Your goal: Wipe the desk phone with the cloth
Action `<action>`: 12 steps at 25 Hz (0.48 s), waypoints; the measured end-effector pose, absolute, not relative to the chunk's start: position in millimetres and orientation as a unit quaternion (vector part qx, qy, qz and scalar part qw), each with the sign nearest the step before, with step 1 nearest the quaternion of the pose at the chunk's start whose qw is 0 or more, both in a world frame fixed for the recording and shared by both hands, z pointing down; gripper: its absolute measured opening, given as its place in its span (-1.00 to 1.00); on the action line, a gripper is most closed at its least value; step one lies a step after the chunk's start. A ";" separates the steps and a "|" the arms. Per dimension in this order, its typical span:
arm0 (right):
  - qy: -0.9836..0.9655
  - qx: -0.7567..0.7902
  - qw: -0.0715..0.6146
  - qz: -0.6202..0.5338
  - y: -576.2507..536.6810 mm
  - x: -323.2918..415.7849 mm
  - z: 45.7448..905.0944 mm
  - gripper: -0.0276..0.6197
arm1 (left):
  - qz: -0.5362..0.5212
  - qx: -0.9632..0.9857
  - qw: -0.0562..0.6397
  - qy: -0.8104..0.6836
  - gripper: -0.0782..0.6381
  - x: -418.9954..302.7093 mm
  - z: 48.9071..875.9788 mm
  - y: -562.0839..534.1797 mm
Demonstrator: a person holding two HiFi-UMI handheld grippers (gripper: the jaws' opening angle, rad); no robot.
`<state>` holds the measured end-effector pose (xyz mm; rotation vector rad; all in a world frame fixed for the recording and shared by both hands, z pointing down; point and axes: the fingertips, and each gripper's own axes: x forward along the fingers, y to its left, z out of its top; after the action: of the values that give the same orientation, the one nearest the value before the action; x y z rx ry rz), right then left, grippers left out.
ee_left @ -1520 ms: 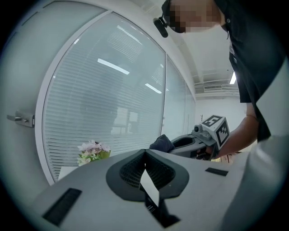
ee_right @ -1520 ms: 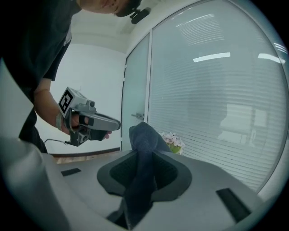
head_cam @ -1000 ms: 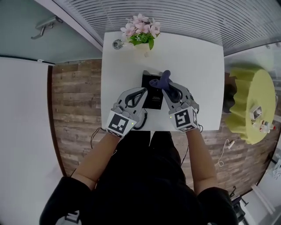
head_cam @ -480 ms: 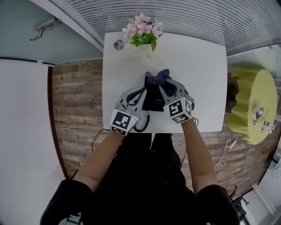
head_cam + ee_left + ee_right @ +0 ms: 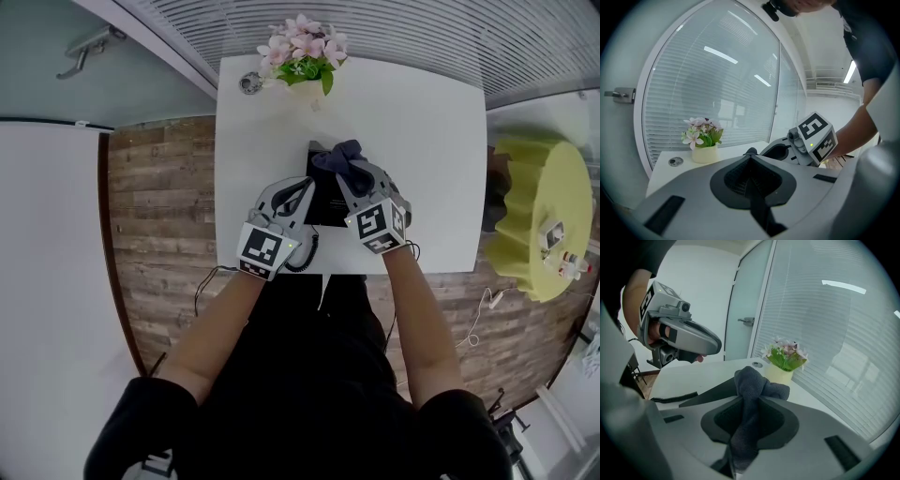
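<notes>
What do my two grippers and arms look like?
The left gripper and right gripper are matching grey shells with black-lined tongs; each carries a cube of black-and-white square markers with a small green light. The sleeves are short and black.

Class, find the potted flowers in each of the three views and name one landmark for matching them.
Head view: potted flowers at top centre.
Left gripper view: left of centre.
Right gripper view: right of centre.
Shared landmark: small round disc beside them, in all three.
</notes>
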<state>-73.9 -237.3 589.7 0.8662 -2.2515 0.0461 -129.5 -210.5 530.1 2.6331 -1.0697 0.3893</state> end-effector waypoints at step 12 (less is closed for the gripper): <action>-0.881 0.306 0.357 0.050 -197.1 -77.2 607.5 -0.61 | 0.148 0.907 0.144 -0.368 -0.76 -125.5 548.0 -190.8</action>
<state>-77.2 -197.1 607.5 0.7907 -2.2744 0.1303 -125.5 -190.8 548.0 2.6142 -1.0615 0.4254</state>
